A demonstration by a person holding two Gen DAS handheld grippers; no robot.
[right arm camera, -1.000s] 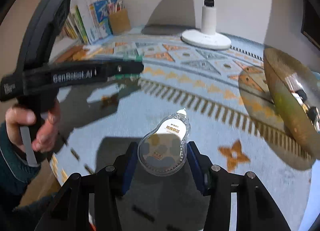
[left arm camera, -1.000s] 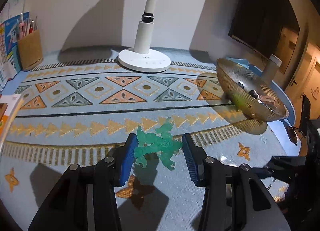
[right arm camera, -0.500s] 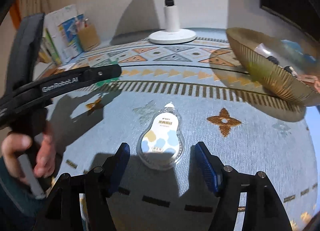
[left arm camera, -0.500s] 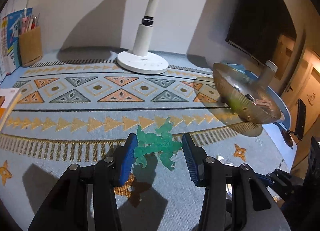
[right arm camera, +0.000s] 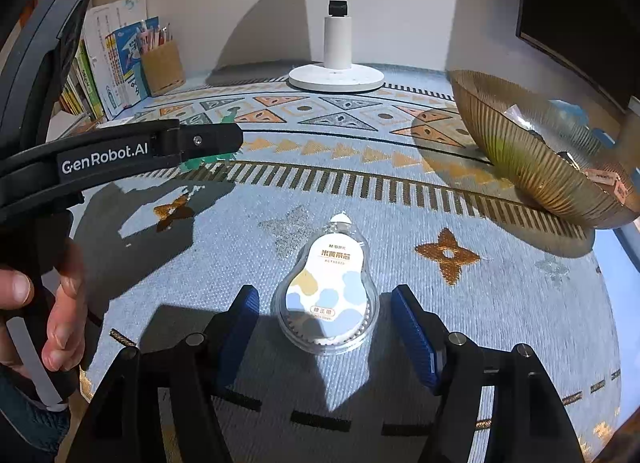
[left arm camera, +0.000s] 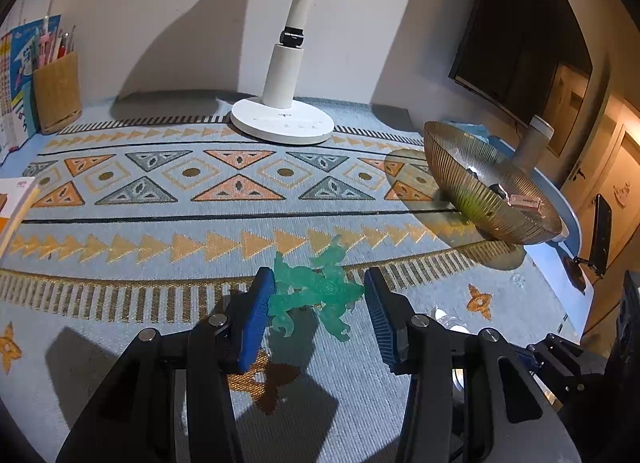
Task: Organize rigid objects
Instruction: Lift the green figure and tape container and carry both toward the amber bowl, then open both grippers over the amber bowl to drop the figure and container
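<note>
1. The left gripper [left arm camera: 318, 305] is clamped on a green toy [left arm camera: 316, 291]: both blue pads touch its limbs, and the toy hangs between them above the surface [left arm camera: 120, 303], its shadow lying on the cloth just below.
2. The right gripper [right arm camera: 325, 325] stands open around a tape dispenser [right arm camera: 328, 295]; its jaws have just been closing, yet a gap shows between each pad and the clear shell.
3. The dispenser lies flat on the surface between the right gripper's fingers, narrow end pointing away from the gripper.
4. Ahead and to the right of both grippers sits a ribbed bowl [left arm camera: 480, 191], tilted, with a few small items inside; they are too small to name.
5. Straight ahead of the grippers, at the far edge by the wall, stands a white lamp [left arm camera: 282, 103].
6. Far ahead to the left, a pen holder [left arm camera: 56, 97] stands beside upright books [right arm camera: 100, 71].
7. In the right wrist view the left gripper crosses the frame on the left, with a person's hand [right arm camera: 52, 303] on its handle below; the green toy peeks out under its fingers.
8. In the left wrist view the dispenser is only partly visible, just right of that gripper's right finger.
</note>
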